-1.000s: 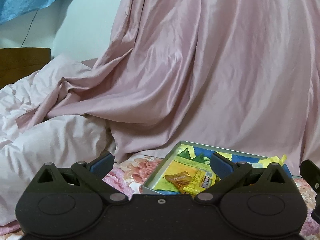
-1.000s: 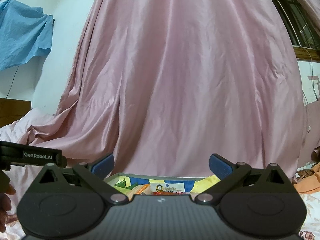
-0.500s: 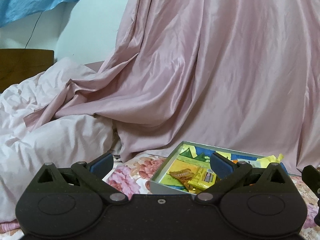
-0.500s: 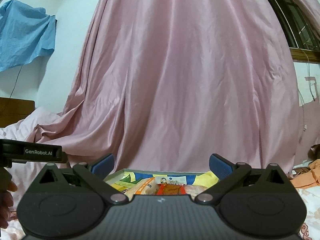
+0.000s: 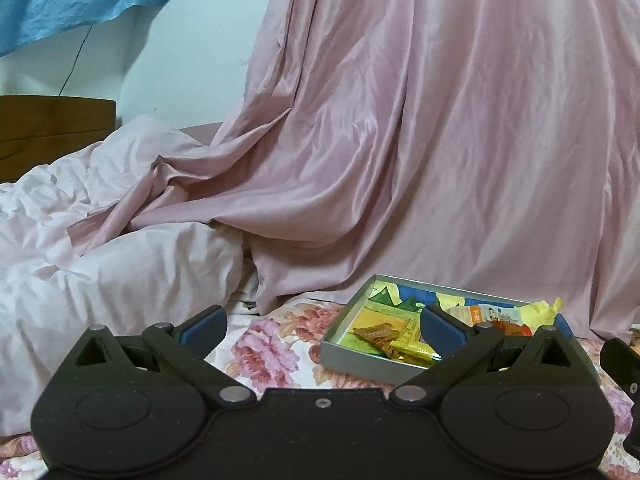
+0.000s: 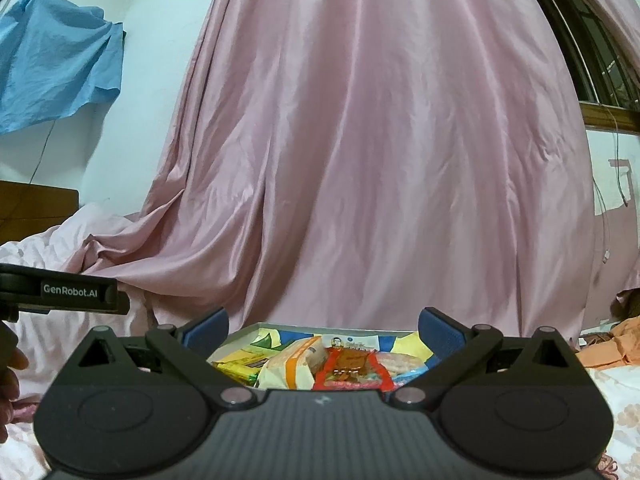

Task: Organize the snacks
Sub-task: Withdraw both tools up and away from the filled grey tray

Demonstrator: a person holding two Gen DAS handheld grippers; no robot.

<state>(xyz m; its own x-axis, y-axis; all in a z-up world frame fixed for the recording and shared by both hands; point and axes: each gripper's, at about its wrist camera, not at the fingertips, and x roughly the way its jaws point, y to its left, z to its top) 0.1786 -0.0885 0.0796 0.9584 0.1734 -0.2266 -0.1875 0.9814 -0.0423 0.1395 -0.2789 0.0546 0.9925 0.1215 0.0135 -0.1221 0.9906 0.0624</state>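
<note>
The near wall of the snack box (image 6: pixel 276 326) is hidden behind the right gripper (image 6: pixel 323 330) body in the right wrist view, and the packets inside are cut off at their lower ends. In the left wrist view the box (image 5: pixel 360 356) is half covered by the left gripper's right finger (image 5: pixel 442 326). The box sits on a floral bedsheet (image 5: pixel 264 344), just beyond the right gripper and to the right of the left gripper (image 5: pixel 323 326), in front of a pink curtain (image 5: pixel 420 140). Both grippers are spread wide and empty. From the left, two packets show clearly: a brown one (image 5: pixel 376 332) and a yellow one (image 5: pixel 412 350). From the right, a red packet (image 6: pixel 350 368), an orange-white packet (image 6: pixel 294 364) and a yellow packet (image 6: pixel 240 362) show; others are too crowded to count.
</note>
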